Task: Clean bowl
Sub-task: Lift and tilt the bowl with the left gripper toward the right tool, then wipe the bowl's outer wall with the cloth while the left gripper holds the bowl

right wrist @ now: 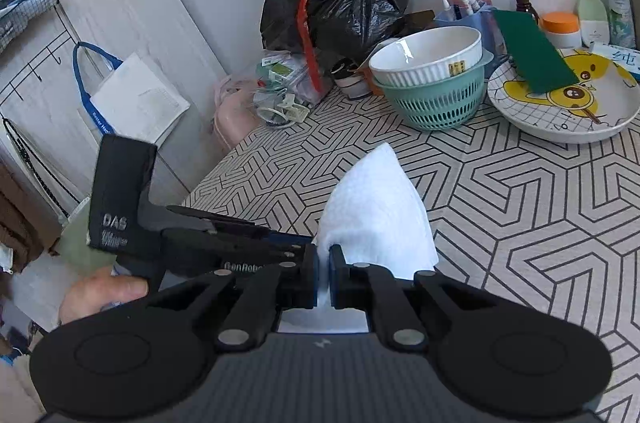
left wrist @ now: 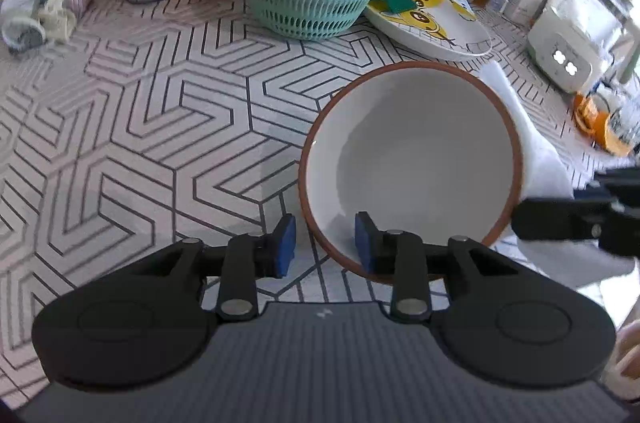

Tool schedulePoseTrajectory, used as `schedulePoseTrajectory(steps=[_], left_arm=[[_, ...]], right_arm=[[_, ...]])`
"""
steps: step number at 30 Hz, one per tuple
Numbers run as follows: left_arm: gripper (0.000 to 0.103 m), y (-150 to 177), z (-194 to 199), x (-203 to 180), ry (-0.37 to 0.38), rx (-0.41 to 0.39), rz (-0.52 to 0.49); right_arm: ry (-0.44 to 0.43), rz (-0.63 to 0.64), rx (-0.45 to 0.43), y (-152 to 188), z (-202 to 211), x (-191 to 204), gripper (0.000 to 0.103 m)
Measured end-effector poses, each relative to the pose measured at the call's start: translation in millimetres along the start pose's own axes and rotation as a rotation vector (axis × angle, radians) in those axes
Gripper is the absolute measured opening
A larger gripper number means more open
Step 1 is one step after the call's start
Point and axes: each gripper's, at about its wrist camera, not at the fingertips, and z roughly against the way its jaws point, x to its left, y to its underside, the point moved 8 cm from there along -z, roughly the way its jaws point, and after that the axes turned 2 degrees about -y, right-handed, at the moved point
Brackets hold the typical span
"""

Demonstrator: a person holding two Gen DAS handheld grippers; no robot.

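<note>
Readable stuff is pretty thin. The left gripper, seen from the right wrist camera, has "DAS" in white on its black block and a partly hidden "GenRobo…" on its arm. The blue-handled tote bag strap reads "Better He…". A box by the plate shows the character 纯.

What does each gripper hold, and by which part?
Left gripper straddles the bowl rim; contact unclear. Right gripper pinches the white cloth at its near end.
</note>
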Motion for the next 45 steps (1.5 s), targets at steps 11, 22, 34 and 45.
schedulePoseTrajectory(steps=[11, 22, 34, 45], left_arm=[[0.022, -4.0, 12.0, 11.2, 0.002, -0.004, -0.018], [0.023, -4.5, 4.7, 21.6, -0.096, 0.037, -0.073], [0.018, 11.7, -1.5, 22.4, -0.231, -0.025, -0.223], [0.016, 12.4, -5.9, 17.6, -0.216, -0.043, -0.279]], right_arm=[[-0.003, 0.013, 0.011, 1.4, -3.0, 4.5, 0.006], [0.001, 0.041, 0.035, 5.1, -10.4, 11.7, 0.006], [-0.016, 0.044, 0.037, 1.2, -18.3, 17.6, 0.006], [-0.023, 0.081, 0.088, -10.6, -30.0, 19.2, 0.006]])
